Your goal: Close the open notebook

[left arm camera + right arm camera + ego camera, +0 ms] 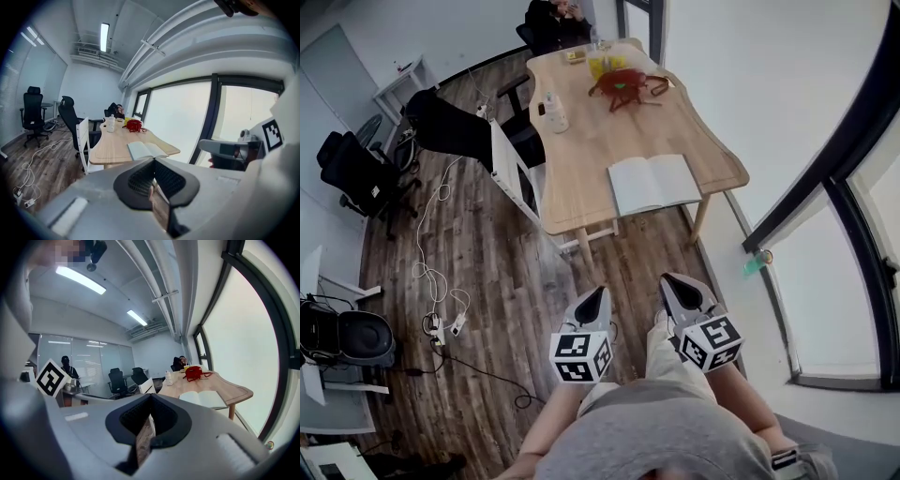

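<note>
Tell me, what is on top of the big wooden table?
An open notebook lies at the near end; farther along stand a white bottle, a red object and something yellow. The table under the notebook is covered.

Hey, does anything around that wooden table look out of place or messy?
Nothing looks spilled or damaged. The notebook lies open at the near end of the table. A loose white cable snakes untidily across the floor to a power strip, off to the table's side.
</note>
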`<state>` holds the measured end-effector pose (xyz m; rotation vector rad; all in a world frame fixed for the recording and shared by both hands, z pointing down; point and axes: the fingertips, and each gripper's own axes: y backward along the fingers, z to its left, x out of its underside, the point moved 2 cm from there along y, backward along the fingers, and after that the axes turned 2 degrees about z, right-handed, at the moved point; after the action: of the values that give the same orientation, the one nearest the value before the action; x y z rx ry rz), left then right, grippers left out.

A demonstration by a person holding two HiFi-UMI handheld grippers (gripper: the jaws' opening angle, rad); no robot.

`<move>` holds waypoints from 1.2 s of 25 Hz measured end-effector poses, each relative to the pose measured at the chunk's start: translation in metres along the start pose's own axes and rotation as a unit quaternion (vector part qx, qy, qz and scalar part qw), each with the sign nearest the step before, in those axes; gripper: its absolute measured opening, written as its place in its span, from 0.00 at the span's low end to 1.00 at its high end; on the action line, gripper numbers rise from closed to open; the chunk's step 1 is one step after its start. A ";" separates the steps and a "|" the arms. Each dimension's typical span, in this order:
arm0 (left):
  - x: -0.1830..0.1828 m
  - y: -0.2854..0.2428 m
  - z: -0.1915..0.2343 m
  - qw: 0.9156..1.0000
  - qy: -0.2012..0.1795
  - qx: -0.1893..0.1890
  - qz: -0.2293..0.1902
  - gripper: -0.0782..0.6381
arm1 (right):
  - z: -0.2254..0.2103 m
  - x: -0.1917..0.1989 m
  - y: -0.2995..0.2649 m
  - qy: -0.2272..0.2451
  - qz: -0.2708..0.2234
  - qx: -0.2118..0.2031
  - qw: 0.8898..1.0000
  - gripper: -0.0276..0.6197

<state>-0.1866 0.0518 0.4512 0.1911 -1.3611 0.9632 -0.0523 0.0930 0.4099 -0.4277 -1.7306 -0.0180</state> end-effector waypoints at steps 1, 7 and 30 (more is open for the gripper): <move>-0.006 -0.011 -0.001 1.000 0.002 -0.003 -0.002 0.12 | -0.011 -0.006 -0.006 0.002 0.000 -0.002 1.000 0.04; -0.043 -0.074 -0.006 1.000 0.006 -0.024 -0.007 0.12 | -0.078 -0.039 -0.044 0.012 0.003 -0.020 1.000 0.04; -0.085 -0.221 -0.027 0.996 0.023 -0.084 -0.016 0.12 | -0.253 -0.054 -0.127 0.025 0.047 -0.057 0.997 0.04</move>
<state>-0.0102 -0.1079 0.4581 0.0634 -1.3839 0.8171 0.1580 -0.1019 0.4400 -0.5885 -1.6627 -0.0593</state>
